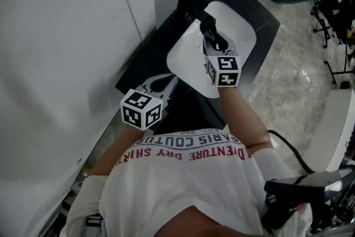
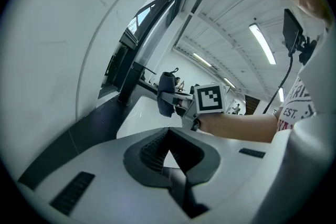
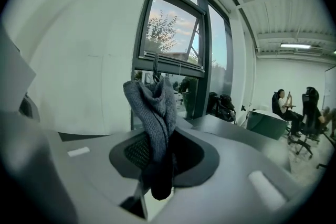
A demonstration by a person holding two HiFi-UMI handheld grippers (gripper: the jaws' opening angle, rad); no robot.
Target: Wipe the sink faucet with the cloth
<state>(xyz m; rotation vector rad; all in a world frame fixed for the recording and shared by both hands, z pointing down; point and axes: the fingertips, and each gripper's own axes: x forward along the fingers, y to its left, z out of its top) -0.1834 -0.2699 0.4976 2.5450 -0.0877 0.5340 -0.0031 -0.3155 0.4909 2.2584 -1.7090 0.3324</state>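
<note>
The black faucet [image 1: 187,1] stands at the far end of the white sink [image 1: 233,22], which is set in a black counter [image 1: 260,19]. My right gripper [image 1: 209,28] hovers over the basin just in front of the faucet, shut on a bunched grey cloth [image 1: 213,36] that sticks up out of its jaws. In the right gripper view the cloth [image 3: 153,113] fills the middle and no faucet is clearly seen. My left gripper [image 1: 165,84] hangs back at the sink's near left corner, shut and holding nothing. In the left gripper view the faucet [image 2: 126,91] stands left of the cloth [image 2: 167,98].
A white wall [image 1: 61,36] rises close on the left. A window [image 3: 176,34] is behind the counter. Tiled floor [image 1: 294,75] lies to the right, with seated people and office chairs [image 1: 333,3] beyond. A black cable and device [image 1: 299,191] hang at my right side.
</note>
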